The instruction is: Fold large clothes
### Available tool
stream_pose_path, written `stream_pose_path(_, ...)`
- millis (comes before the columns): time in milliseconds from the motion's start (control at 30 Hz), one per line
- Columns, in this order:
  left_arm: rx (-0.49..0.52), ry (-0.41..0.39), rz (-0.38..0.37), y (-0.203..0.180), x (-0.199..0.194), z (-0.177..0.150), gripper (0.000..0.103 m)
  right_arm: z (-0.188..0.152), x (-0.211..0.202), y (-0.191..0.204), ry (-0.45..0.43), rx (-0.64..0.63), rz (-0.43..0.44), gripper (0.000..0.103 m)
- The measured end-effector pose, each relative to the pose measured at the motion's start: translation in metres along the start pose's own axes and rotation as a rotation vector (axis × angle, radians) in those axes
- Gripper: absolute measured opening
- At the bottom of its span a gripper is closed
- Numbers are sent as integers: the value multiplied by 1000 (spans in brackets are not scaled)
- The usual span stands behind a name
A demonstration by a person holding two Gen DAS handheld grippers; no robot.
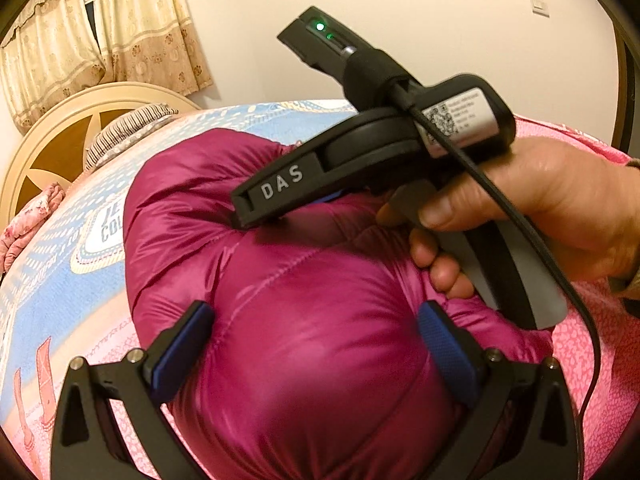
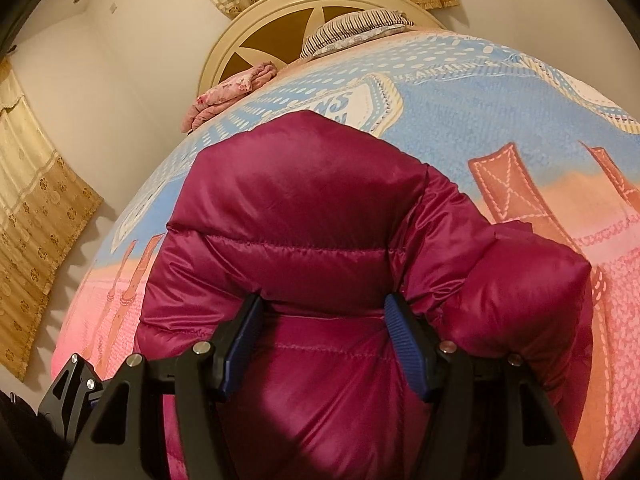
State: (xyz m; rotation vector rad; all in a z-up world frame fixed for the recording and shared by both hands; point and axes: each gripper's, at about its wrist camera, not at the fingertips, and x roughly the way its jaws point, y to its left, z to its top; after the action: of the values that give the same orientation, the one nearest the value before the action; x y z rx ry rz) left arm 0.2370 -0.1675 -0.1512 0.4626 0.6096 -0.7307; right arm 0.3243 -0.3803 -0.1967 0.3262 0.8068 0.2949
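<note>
A shiny magenta puffer jacket [image 1: 304,280] lies bunched in a thick mound on the bed. In the left wrist view my left gripper [image 1: 316,340] stands open low over its near end, and the padding bulges up between the blue pads [image 1: 184,344]. A hand [image 1: 540,208] holds my right gripper, whose black finger [image 1: 280,188] digs tip-first into the top of the mound. In the right wrist view the jacket [image 2: 300,200] fills the middle, one sleeve [image 2: 520,292] folded in at the right. My right gripper [image 2: 324,340] is open and straddles a quilted band.
The bed cover [image 1: 60,260] is blue and pink with printed patterns. At the head stand a round cream headboard [image 1: 60,140], a striped pillow [image 1: 128,132] and a pink floral cloth [image 1: 28,220]. Patterned curtains [image 1: 120,32] hang on the wall behind.
</note>
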Motion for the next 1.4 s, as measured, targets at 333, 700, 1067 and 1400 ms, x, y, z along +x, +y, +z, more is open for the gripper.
stream_pose_path(333,1,1,1,-1,-1,0,103,0,1,-1,-6,-1,3,64)
stream_pose_path(700,-4,-1,14,0,-2,0,103,-1,2,0,-6,-8,-5,64)
stream_pose_path(1067,-175,-163,41,53,-88,-21,103,-7,-83,-11,-145,3,93,87)
stream_pose_path(1400,-580,-81,-167,111,-41,-47,103,-34,-102,-57,-39,63,36,91)
